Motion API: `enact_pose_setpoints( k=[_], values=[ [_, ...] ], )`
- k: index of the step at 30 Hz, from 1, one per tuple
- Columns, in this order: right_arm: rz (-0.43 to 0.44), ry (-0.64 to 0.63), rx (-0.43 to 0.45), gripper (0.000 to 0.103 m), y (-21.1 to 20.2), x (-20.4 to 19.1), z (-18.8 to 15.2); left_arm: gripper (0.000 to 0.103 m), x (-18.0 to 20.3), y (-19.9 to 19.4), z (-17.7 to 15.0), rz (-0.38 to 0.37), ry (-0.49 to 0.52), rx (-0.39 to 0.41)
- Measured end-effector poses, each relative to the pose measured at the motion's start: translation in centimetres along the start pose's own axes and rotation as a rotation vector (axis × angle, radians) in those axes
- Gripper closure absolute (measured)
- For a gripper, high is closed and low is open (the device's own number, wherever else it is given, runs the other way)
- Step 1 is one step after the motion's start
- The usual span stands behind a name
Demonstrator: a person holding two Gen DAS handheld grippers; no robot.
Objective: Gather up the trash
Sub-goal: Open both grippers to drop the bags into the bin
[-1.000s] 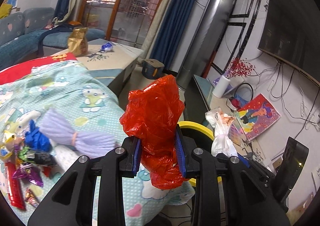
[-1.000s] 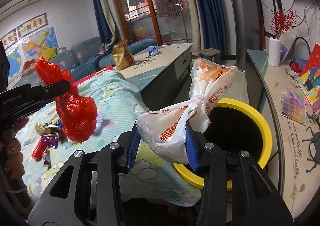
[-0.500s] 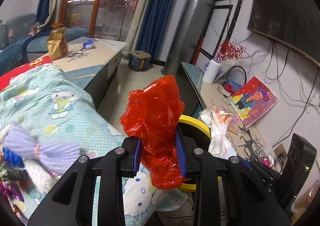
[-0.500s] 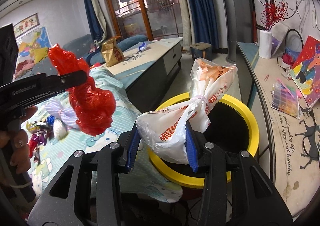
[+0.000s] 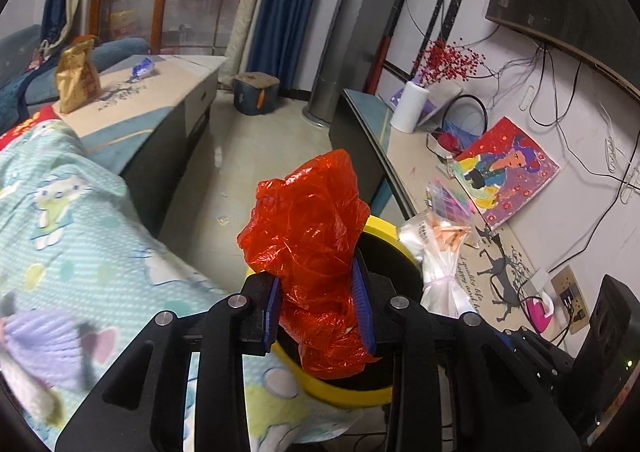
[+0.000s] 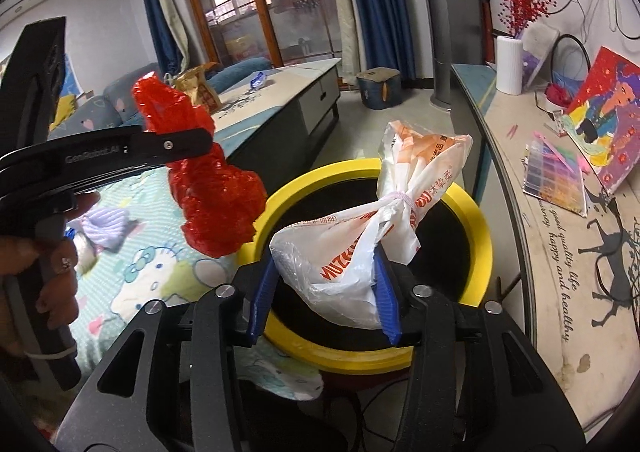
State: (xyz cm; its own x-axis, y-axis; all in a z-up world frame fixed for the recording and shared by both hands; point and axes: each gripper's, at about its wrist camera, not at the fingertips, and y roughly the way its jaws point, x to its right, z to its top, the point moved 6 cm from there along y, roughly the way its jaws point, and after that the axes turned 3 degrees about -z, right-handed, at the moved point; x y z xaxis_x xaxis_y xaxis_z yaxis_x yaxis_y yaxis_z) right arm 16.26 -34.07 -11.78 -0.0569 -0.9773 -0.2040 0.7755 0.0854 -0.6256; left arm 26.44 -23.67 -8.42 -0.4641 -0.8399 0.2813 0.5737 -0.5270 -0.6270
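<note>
My left gripper (image 5: 318, 308) is shut on a crumpled red plastic bag (image 5: 312, 252) and holds it over the near rim of a yellow bin (image 5: 384, 230) with a black inside. My right gripper (image 6: 324, 302) is shut on a tied white plastic bag with orange print (image 6: 360, 244), held above the bin's opening (image 6: 460, 252). The red bag (image 6: 212, 203) and the left gripper's side also show in the right wrist view, at the bin's left rim. The white bag (image 5: 440, 256) shows in the left wrist view to the right of the red one.
A bed with a teal cartoon blanket (image 5: 72, 236) lies left of the bin, with a purple bundle (image 5: 44, 344) on it. A low cabinet (image 5: 160, 91) carries a gold bag (image 5: 76, 75). A long shelf (image 6: 560, 252) with a painting (image 6: 608, 115) runs along the right wall.
Both grippers have moved forward and right with their bags, from over the bed's edge to over the yellow bin. The bin now fills more of both views.
</note>
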Motion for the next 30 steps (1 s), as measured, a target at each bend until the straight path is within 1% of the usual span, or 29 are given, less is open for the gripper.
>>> enact_pose_setpoints(
  k=[2, 3, 4, 5, 7, 10, 15, 21, 24, 30],
  values=[
    [-0.015, 0.007, 0.005, 0.048, 0.1, 0.6, -0.1, 0.052, 0.4, 0.7, 0.0, -0.012, 0.007, -0.009],
    [-0.025, 0.01, 0.005, 0.046, 0.2, 0.8, -0.2, 0.034, 0.6, 1.1, -0.1, -0.014, 0.01, -0.016],
    [-0.04, 0.017, 0.002, 0.041, 0.3, 1.1, -0.3, 0.025, 0.6, 1.3, -0.2, -0.017, 0.008, -0.02],
    [-0.047, 0.02, 0.001, 0.04, 0.3, 1.2, -0.3, 0.023, 0.5, 1.3, -0.4, -0.017, 0.002, -0.018],
    [-0.054, 0.022, 0.002, 0.04, 0.3, 1.3, -0.4, 0.009, 0.2, 1.2, -0.7, -0.003, -0.003, -0.017],
    [-0.062, 0.015, 0.016, 0.036, 0.1, 1.0, -0.3, 0.008, -0.2, 0.4, -1.3, 0.007, -0.005, -0.001],
    [-0.049, 0.001, 0.064, 0.031, -0.9, 0.0, 0.3, 0.007, -1.2, -2.2, -1.6, 0.037, -0.017, 0.047],
    [-0.018, -0.016, 0.099, 0.03, -2.0, -1.6, 0.9, 0.007, -2.8, -5.5, -1.8, 0.082, -0.031, 0.099],
    [-0.001, -0.026, 0.112, 0.026, -2.4, -2.5, 1.0, 0.007, -3.6, -7.3, -2.0, 0.106, -0.039, 0.126],
    [0.037, -0.054, 0.125, 0.026, -3.3, -4.6, 1.1, 0.007, -5.6, -10.4, -2.5, 0.143, -0.076, 0.169]
  ],
)
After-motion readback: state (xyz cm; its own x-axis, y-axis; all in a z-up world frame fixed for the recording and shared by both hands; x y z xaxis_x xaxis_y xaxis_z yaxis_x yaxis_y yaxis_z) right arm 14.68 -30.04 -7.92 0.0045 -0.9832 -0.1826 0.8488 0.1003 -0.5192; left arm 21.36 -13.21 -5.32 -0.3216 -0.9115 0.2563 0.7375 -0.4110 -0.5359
